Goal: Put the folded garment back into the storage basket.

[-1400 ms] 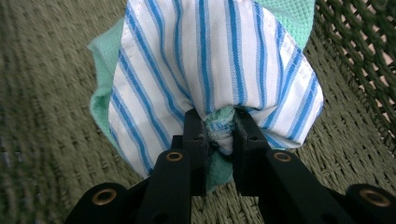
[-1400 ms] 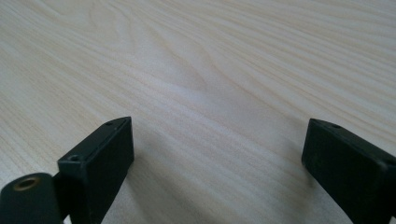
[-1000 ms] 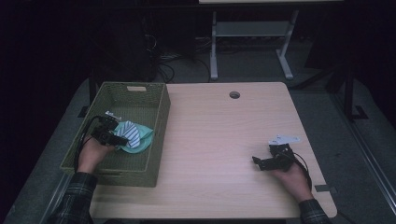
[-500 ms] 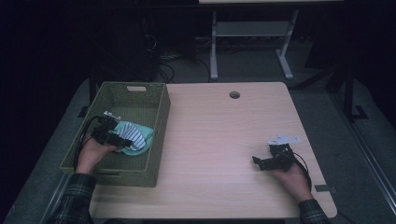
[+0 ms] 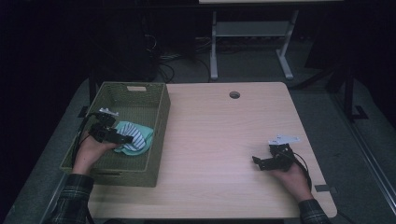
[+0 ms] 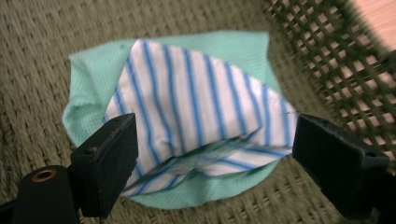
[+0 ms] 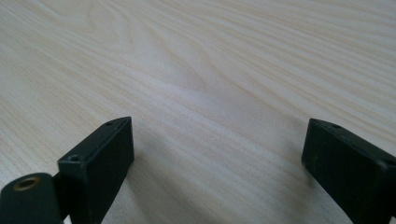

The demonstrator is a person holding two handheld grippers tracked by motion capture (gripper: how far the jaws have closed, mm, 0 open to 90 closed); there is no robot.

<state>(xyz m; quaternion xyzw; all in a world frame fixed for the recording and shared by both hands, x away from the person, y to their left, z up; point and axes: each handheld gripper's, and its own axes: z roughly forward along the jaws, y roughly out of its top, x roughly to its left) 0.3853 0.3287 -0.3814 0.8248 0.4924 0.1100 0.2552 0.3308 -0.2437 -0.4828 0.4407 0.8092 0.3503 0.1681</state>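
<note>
A mint-green cloth with a blue-and-white striped cloth [image 5: 137,136] [image 6: 196,93] folded on it lies on the floor of an olive woven basket [image 5: 159,122] [image 6: 322,42], near its right wall. My left gripper [image 5: 123,138] [image 6: 212,135] is inside the basket just above the cloth. Its jaws have just been opening and now stand wide on either side of the striped fold, not pressing on it. My right gripper [image 5: 256,161] [image 7: 217,140] rests low over the bare wooden table [image 5: 219,135] [image 7: 196,70], open, with nothing between its jaws.
The basket stands at the table's left edge, its walls close around my left hand. A round cable hole [image 5: 234,94] sits near the table's far edge. White desk legs [image 5: 214,51] and cables stand on the dark floor behind.
My left gripper's jaws have spread apart and let go of the cloth, which now lies on the basket floor. The right hand has stayed still.
</note>
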